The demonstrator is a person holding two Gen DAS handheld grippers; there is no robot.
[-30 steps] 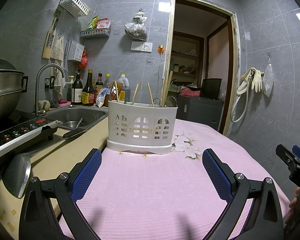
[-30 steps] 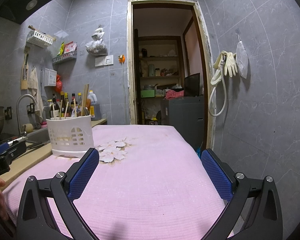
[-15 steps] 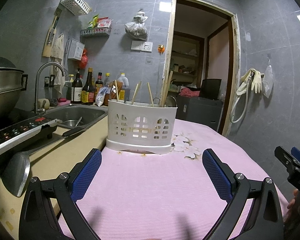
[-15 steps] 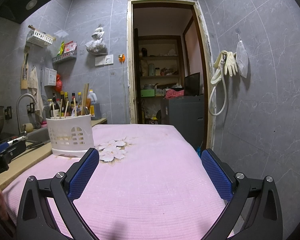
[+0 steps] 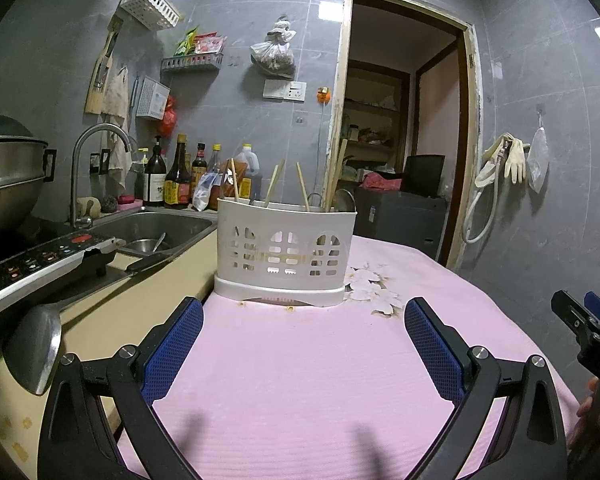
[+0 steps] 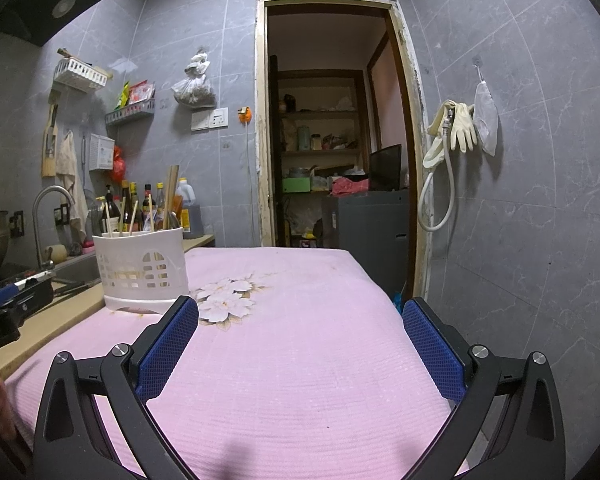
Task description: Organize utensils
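Both tools hovering wide open and empty above the pink-covered tabletop.

The left tool is hanging with its blue pads spread far apart, gripping nothing, and is facing the white utensil holder straight ahead. The right tool is likewise gaping wide and carrying nothing, pointing over the pink cloth toward the doorway. The holder is standing upright near the tabletop's left edge, beside the cloth's flower print, with chopsticks sticking up out of it. Farther left, a ladle is lying on the counter by the stove, with the sink and bottles sitting behind.
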